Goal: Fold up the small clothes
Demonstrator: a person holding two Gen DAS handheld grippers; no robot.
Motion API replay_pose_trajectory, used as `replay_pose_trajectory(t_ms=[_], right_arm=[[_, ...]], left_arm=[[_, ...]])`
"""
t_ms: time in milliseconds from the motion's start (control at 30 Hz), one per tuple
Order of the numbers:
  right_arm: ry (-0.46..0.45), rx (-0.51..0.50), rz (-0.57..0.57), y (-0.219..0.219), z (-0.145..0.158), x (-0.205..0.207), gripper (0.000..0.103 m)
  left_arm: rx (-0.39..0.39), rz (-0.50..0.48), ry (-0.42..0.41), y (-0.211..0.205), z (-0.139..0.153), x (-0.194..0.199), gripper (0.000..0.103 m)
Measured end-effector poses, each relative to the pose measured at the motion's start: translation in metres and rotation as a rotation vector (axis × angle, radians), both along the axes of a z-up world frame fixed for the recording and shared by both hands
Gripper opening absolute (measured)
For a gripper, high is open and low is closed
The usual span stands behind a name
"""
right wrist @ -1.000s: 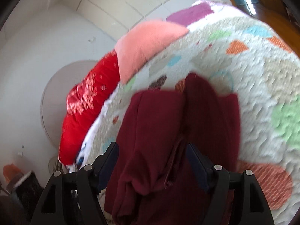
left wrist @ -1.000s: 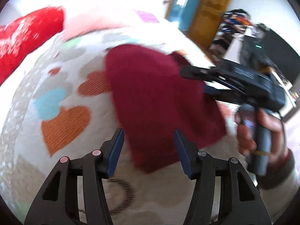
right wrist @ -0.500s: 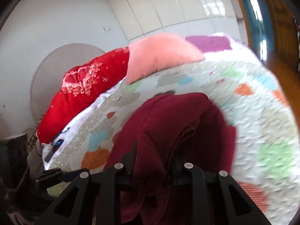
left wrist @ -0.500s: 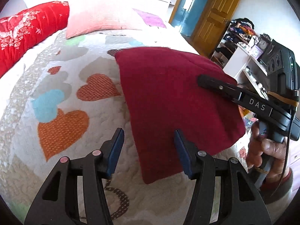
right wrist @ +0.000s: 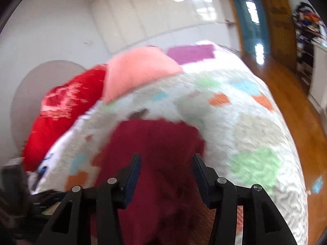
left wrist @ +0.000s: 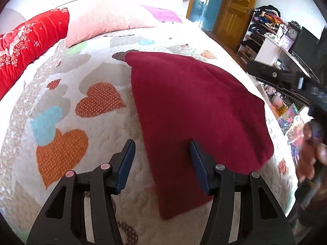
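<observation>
Fleece-soft red cloth (left wrist: 194, 110) lies flat on the heart quilt (left wrist: 98, 102); it looks light and floppy. Left gripper (left wrist: 162, 163) is open and empty. Right gripper (right wrist: 166, 175) is opening, pinching nothing. Grab a corner.

Matt, fleecy maroon cloth (left wrist: 196, 110) on a quilted, puckered bedspread (left wrist: 67, 110) with stitched heart patches. Ribbed pink pillow (left wrist: 106, 24), shiny gathered red cushion (left wrist: 26, 42). Glossy wooden floor (right wrist: 286, 94) and varnished door (left wrist: 233, 8). Matt black plastic gripper (left wrist: 162, 163) with metal rivets, dull blue pads (left wrist: 126, 163).
</observation>
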State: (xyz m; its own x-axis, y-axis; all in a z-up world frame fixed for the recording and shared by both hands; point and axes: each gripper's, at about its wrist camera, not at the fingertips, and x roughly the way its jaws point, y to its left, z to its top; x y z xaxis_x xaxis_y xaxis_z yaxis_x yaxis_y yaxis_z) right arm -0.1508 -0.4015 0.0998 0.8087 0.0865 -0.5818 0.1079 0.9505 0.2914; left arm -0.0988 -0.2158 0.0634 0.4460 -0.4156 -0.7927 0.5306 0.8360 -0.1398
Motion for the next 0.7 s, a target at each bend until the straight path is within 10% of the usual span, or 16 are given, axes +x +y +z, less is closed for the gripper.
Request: replay_pose_trajectory(t_ms=[300, 433, 700], right_arm=[[0.155, -0.096, 0.001, 0.019, -0.054, 0.071, 0.019], [0.132, 0.028, -0.019, -0.009, -0.072, 0.075, 0.019], [0.116, -0.039, -0.005, 0.014, -0.035, 0.042, 0.022]], left_arm=[[-0.011, 0.024, 0.012, -0.01, -0.014, 0.012, 0.073], [-0.017, 0.03, 0.017, -0.013, -0.016, 0.013, 0.073], [0.008, 0.046, 0.002, -0.012, -0.013, 0.005, 0.072]])
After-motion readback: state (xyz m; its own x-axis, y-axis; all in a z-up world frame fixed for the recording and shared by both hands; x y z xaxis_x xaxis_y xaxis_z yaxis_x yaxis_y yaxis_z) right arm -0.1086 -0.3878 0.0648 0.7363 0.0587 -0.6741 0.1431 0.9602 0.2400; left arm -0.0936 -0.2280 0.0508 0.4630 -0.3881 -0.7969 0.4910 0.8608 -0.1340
